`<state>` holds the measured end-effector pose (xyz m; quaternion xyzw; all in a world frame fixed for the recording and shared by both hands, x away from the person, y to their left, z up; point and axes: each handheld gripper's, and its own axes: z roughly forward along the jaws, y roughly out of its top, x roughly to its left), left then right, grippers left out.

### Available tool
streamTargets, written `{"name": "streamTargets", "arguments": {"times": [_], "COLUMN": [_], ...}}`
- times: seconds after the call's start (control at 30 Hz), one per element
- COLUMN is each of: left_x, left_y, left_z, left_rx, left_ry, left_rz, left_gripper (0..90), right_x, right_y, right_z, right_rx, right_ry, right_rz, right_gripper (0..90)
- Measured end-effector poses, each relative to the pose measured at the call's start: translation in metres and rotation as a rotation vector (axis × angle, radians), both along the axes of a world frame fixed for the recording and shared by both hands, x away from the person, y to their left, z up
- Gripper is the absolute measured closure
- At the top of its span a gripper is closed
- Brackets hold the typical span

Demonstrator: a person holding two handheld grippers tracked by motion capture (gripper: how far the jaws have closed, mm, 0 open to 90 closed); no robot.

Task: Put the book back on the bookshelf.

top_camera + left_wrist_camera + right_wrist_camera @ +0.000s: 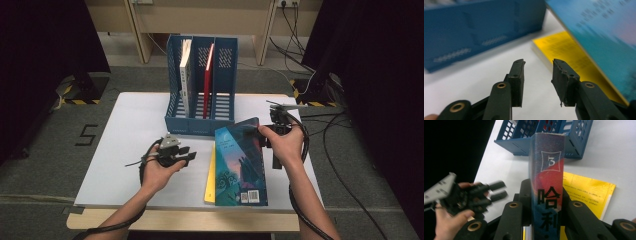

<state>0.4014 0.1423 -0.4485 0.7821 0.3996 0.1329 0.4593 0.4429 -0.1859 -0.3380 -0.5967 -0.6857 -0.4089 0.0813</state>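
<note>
**Thick blue book clamped by its spine, tilted over the yellow one**

Right gripper (pixel 546 202) closed on the thick blue book (pixel 240 162), both jaws pressed flat against the spine, a white-framed 3 near its top in the right gripper view. Held just in front of the blue file rack (pixel 201 85), at its right end, far edge raised off the white table (pixel 130 145), near edge low by the table's front. Directly beneath, a yellow book (pixel 210 177) lying flat, a narrow strip of it visible along the blue book's left side, well in front of the rack.

Left gripper (pixel 176 155) in front of the rack's left end and left of both books, jaws parted with nothing between them, bare table seen through the gap in the left gripper view. Pads (pixel 517 82) clear of the yellow book's corner.

Inside the rack, 3 compartments: a white book (pixel 185 75) upright in the left one, a red book (pixel 208 80) leaning in the middle one
</note>
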Motion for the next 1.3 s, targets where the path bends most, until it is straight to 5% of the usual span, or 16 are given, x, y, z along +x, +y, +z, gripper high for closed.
{"name": "streamTargets", "arguments": {"times": [0.33,0.57,0.93,1.3], "left_x": [0.008,0.017,0.015,0.010], "left_y": [-0.048,-0.064,-0.072,-0.081], "left_z": [-0.019,-0.030,-0.035,-0.033], "left_rx": [-0.032,-0.025,0.042,0.132], "left_ry": [0.052,0.080,0.057,0.006], "left_rz": [-0.081,-0.094,-0.095,-0.089], "left_gripper": [73.0,77.3,80.1,81.1], "right_x": [0.001,-0.001,-0.002,0.000], "right_y": [-0.007,-0.002,-0.001,-0.010], "right_z": [0.009,0.008,-0.009,-0.032], "right_rx": [0.030,-0.042,-0.097,-0.130], "right_ry": [-0.070,-0.120,-0.096,-0.012], "right_rz": [-0.067,-0.082,-0.069,-0.075], "right_gripper": [75.0,74.5,73.9,72.2]}}
